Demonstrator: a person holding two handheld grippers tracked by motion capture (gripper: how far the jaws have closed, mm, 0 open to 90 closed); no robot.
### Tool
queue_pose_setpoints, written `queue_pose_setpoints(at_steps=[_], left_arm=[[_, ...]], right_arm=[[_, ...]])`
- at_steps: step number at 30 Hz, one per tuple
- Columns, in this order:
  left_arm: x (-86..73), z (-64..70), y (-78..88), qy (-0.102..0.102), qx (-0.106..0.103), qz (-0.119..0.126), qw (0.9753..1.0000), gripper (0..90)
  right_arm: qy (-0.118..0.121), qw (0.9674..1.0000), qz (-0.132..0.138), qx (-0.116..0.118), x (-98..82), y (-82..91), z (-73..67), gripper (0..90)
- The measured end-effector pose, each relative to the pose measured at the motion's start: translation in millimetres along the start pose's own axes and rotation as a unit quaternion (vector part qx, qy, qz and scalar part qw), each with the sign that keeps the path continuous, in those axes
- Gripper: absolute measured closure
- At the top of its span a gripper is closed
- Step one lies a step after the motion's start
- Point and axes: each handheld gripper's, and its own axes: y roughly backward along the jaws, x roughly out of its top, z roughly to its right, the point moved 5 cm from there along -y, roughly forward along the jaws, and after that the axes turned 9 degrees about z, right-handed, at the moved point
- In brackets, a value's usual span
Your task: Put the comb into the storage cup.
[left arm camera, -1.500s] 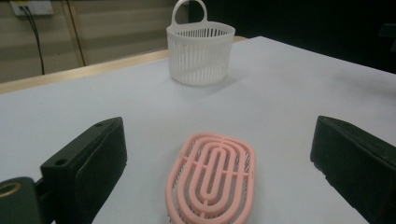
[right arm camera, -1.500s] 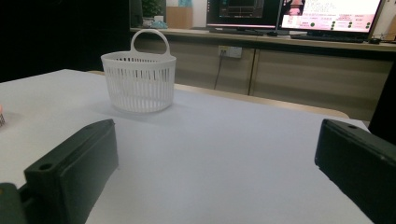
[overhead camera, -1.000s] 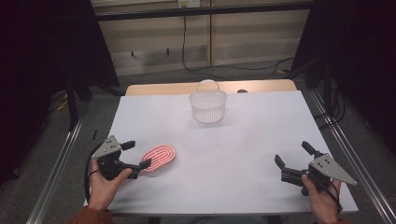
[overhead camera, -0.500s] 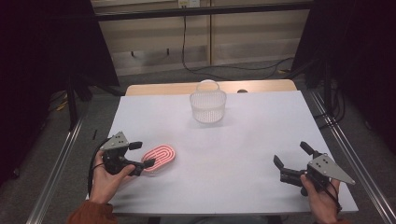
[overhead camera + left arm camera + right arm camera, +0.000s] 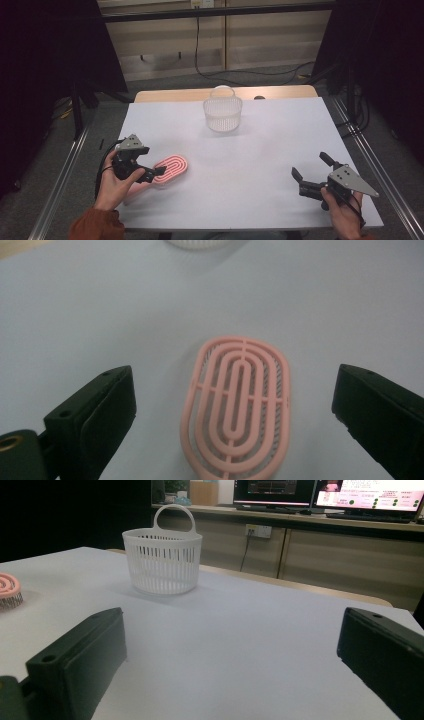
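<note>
Pink brush (image 5: 238, 407) lies lower left on the table (image 5: 260, 150), between the left tool's (image 5: 156, 173) just-reopened spread jaws; closing comes next, likely.

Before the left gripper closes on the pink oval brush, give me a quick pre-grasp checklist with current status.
1. Left gripper jaws wide, having just reopened: ok.
2. Pink oval ridged plastic brush lies between the jaws, pads not touching it: ok.
3. Brush flat on the white table cover, nothing on top of it: ok.
4. White slotted plastic basket with a handle upright at the far side, apart from the brush: ok.
5. Right gripper open, with nothing between its jaws: ok.
6. Jaws low enough to catch the brush's sides: cannot tell.
</note>
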Motion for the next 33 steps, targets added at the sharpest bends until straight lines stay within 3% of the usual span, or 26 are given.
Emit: queue_pose_setpoints(at_steps=[3, 4, 13, 15, 19, 23, 25, 29, 33], left_arm=[[-0.7, 3.6, -3.0, -0.004, -0.022, -0.018, 0.9996, 8.9], [-0.9, 4.3, -4.2, -0.003, -0.028, -0.023, 0.9993, 5.8], [-3.7, 0.3, -9.5, -0.019, -0.014, -0.061, 0.9978, 4.7], [-4.7, -1.3, -12.0, -0.026, -0.003, -0.066, 0.9975, 4.2], [-8.3, -1.5, -15.4, -0.026, -0.022, -0.086, 0.9957, 5.0], [-9.6, -2.4, -18.4, -0.027, -0.017, -0.093, 0.9951, 5.5], [-11.5, -2.5, -20.2, -0.033, -0.013, -0.103, 0.9940, 4.9], [-16.3, -3.3, -23.2, -0.044, -0.025, -0.129, 0.9904, 5.3], [-16.3, -1.0, -24.9, -0.040, -0.027, -0.130, 0.9904, 5.4]], right_arm=[[0.000, 1.0000, 0.000, 0.002, 0.1, 0.0, -0.5, 0.0], [0.002, 1.0000, 0.001, 0.001, 0.5, 0.0, -0.6, 0.0], [0.001, 1.0000, -0.003, 0.002, -0.3, -0.1, -0.4, 0.0], [0.002, 1.0000, -0.003, 0.004, -0.4, -0.3, -0.7, 0.0], [0.004, 1.0000, -0.003, 0.004, -0.6, -0.7, -0.6, 0.0], [0.004, 1.0000, -0.004, 0.004, -0.8, -0.7, -0.8, 0.0], [0.004, 0.9999, -0.006, 0.007, -1.2, -0.9, -1.3, 0.0], [0.005, 0.9999, -0.008, 0.008, -1.5, -1.0, -1.7, 0.0], [0.004, 0.9999, -0.008, 0.009, -1.6, -1.2, -1.9, 0.0]])
